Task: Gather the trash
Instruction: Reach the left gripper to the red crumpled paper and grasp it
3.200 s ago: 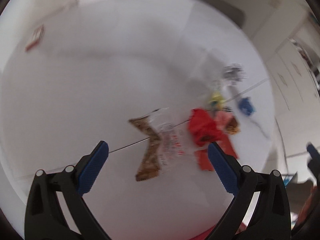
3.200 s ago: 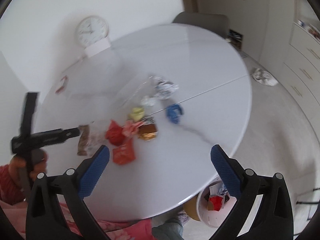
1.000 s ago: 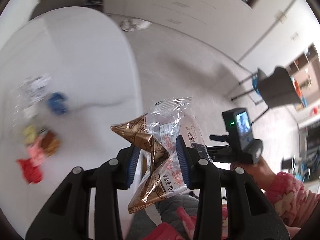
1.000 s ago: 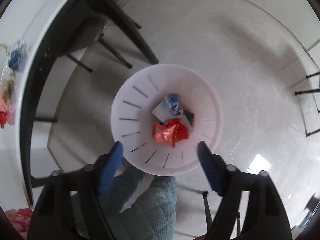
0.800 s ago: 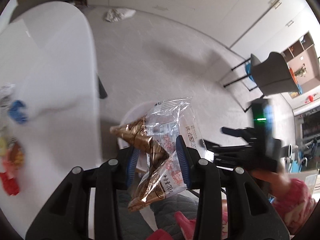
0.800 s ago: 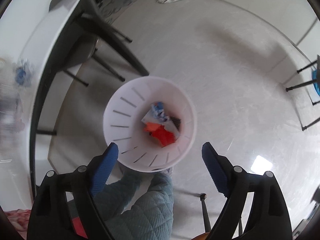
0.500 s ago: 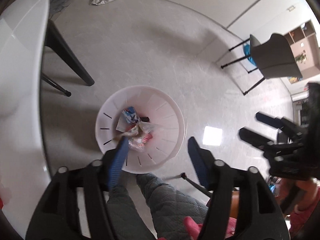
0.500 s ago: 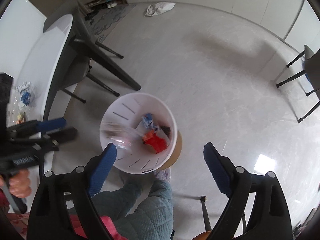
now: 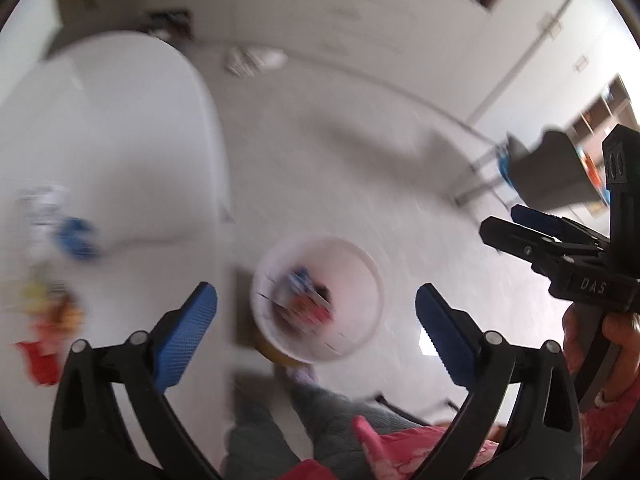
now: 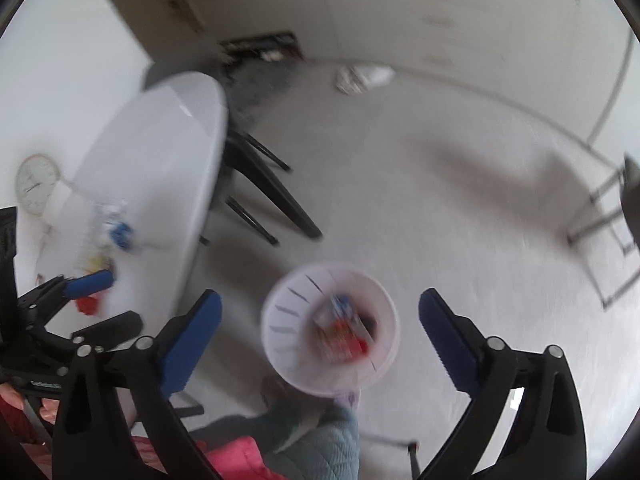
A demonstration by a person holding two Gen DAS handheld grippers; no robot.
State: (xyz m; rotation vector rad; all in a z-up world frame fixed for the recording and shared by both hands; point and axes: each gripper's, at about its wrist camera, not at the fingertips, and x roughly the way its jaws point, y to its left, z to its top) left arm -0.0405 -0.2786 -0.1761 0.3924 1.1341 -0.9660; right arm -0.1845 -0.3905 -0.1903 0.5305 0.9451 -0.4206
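A white round trash bin (image 9: 362, 280) stands on the floor beside the table; several wrappers (image 9: 306, 304) lie inside it. It also shows in the right wrist view (image 10: 288, 312). My left gripper (image 9: 316, 338) is open and empty above the bin. My right gripper (image 10: 320, 338) is open and empty above the bin too. More trash lies on the white table (image 9: 120, 140): a blue wrapper (image 9: 76, 236), a red one (image 9: 38, 360), a white crumpled one (image 9: 42, 204). Both views are blurred.
The table's dark legs (image 10: 268, 192) stand left of the bin. My knees (image 9: 320, 420) are below it. A dark chair (image 9: 556, 172) stands at the right. A crumpled cloth (image 10: 362, 74) lies on the far floor. A clock (image 10: 36, 184) stands by the wall.
My left gripper carried the clear and gold wrapper from the table over the bin, opened and let it fall in. Both grippers have since swung up, so the table shows again.
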